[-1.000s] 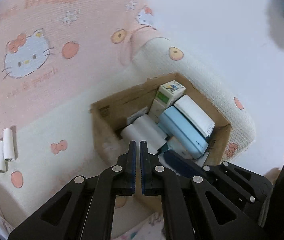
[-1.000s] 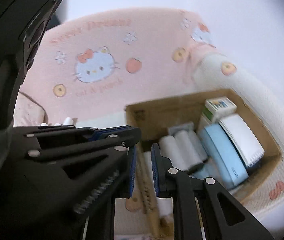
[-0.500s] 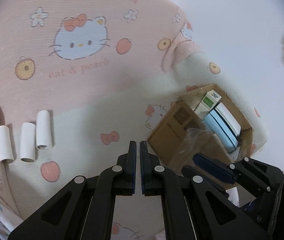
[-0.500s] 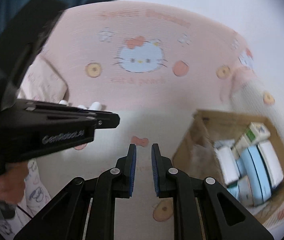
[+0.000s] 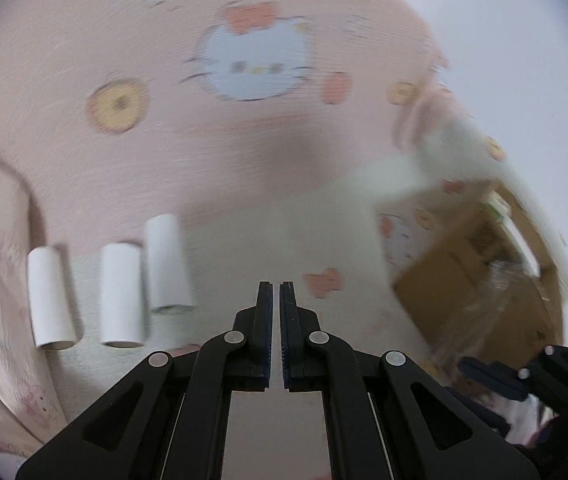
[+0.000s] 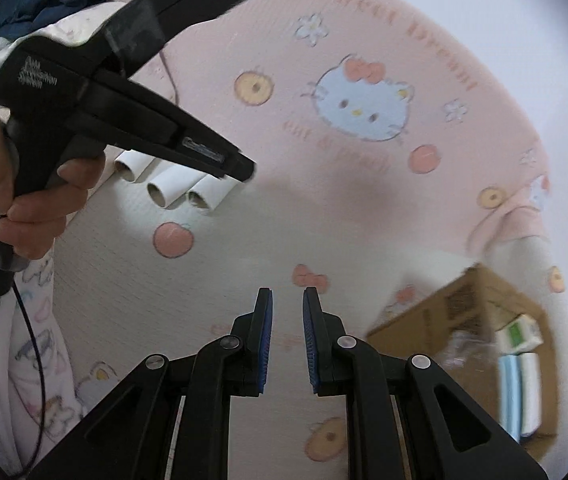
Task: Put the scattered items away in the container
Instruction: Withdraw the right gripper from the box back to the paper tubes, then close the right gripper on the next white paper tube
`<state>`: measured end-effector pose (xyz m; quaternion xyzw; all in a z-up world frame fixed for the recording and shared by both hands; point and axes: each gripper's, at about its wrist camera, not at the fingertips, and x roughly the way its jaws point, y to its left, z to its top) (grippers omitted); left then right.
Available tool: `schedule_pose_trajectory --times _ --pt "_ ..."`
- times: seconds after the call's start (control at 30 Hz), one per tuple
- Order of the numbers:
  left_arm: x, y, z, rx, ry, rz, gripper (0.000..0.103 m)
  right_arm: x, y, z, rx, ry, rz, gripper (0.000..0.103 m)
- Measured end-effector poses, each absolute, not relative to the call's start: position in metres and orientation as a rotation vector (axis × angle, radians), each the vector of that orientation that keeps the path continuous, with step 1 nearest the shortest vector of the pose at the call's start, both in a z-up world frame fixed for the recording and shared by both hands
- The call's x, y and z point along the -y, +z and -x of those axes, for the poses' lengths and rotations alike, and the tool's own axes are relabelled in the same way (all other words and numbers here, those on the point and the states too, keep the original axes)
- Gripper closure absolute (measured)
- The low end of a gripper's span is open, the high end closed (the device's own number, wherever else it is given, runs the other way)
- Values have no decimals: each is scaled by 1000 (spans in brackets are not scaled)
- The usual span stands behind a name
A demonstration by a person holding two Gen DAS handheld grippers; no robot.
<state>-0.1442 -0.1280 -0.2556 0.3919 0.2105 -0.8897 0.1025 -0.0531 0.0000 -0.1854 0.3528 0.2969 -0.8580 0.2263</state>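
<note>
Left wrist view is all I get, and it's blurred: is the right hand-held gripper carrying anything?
Observer: No. The right hand-held gripper has its jaws slightly apart, with nothing between them.
Operator: What's inside the cardboard box?
Observer: The cardboard box holds a green-and-white carton and a blue pack.
Operator: Are the white rolls solid?
Observer: No, the white rolls are hollow tubes, open ends facing the right camera.
</note>
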Motion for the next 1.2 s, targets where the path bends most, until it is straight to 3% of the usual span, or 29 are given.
schedule_pose_trajectory --times 0.07,0.2,0.53,0.6,0.63,0.67,0.7,0.73,0.77,0.83,0.93,1.03,1.2 --pt "143 -270 143 -570 -2547 -1157 99 6 -193 61 -787 -2345 -1009 91" --pt "176 -278 147 -842 -2550 -1125 99 20 -210 82 -663 -2303 -1072 91" --pt "212 -304 154 -1108 -2441 -1161 99 65 -243 137 -482 -2197 -1180 90" --pt "216 -304 155 -1122 -2431 -1154 99 70 -248 146 -440 -2185 -1194 86" --pt "220 -307 154 -1152 -2418 -1158 98 71 -251 151 -407 -2178 -1204 76" --pt "223 -309 153 -1184 -2403 -1163 97 71 -253 155 -372 -2172 -1211 59" --pt "226 -313 153 -1222 -2381 -1171 95 71 -256 161 -327 -2170 -1215 49" --pt "231 -318 153 -1258 -2350 -1182 86 72 -257 164 -297 -2176 -1214 41" --pt "233 -322 153 -1278 -2330 -1188 73 72 -258 167 -265 -2182 -1211 41" --pt "240 -330 153 -1347 -2286 -1197 61 75 -262 175 -220 -2177 -1220 41" --pt "246 -334 152 -1415 -2270 -1173 51 82 -269 186 -198 -2176 -1257 41" --pt "249 -332 153 -1351 -2250 -1155 50 86 -277 194 -146 -2161 -1286 41" --pt "249 -338 163 -1395 -2238 -1188 50 90 -290 204 -74 -2158 -1319 41"
